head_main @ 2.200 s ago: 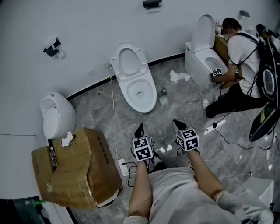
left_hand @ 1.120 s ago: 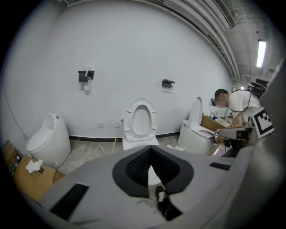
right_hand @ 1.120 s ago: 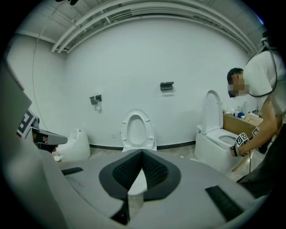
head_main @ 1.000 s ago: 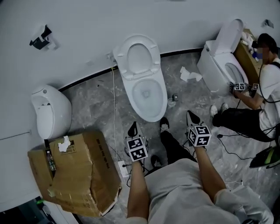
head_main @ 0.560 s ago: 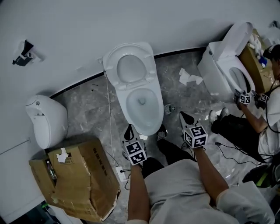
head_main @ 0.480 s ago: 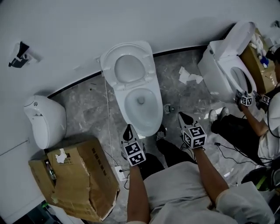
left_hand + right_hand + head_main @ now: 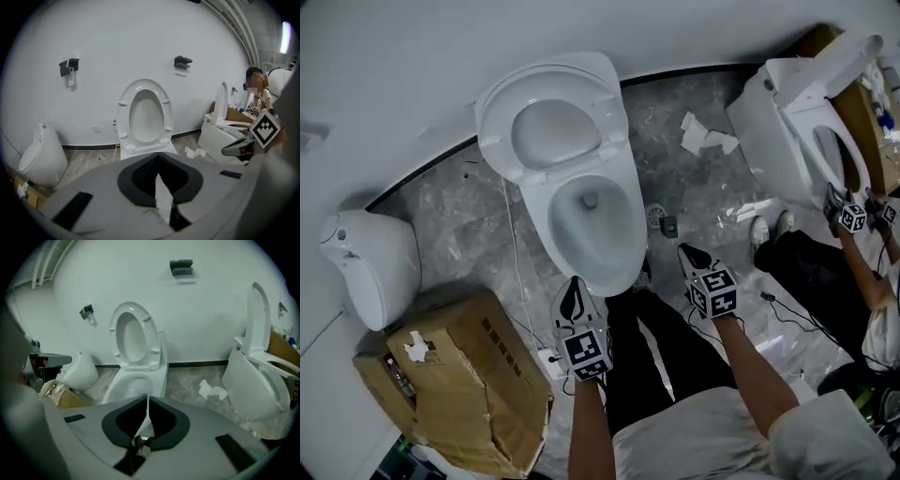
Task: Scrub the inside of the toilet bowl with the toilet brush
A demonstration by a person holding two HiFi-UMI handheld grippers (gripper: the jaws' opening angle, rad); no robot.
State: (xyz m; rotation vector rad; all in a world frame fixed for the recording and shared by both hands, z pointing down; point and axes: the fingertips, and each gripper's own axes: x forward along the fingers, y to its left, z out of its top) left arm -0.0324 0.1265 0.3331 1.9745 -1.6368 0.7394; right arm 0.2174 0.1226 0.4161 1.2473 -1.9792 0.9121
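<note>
The toilet bowl stands on the grey marbled floor straight ahead of us, its back end at the white wall. Its long axis runs from the wall toward us, leaning a little from upper left to lower right in the head view. The rounded front end points at our legs. It is white and glossy, an egg-shaped basin with the drain opening toward the wall end. The seat is raised upright against the wall. A small dark item lies on the floor just right of the bowl, too small for us to identify.

Both our forearms reach forward and down. The left gripper hangs near the bowl's front rim, just left of its tip, and points toward the wall. Its jaws meet at the tips, closed with nothing in them. The right gripper is to the right of the bowl, near the dark item, and tilts more steeply downward. Its jaws have just been opening and stand a thin slit apart, with only bowl and floor showing through the gap.

Farther out, we see a urinal on the wall at left and a cardboard box below it. Crumpled paper lies on the floor to the right. Beyond it a second toilet stands where another person works.
</note>
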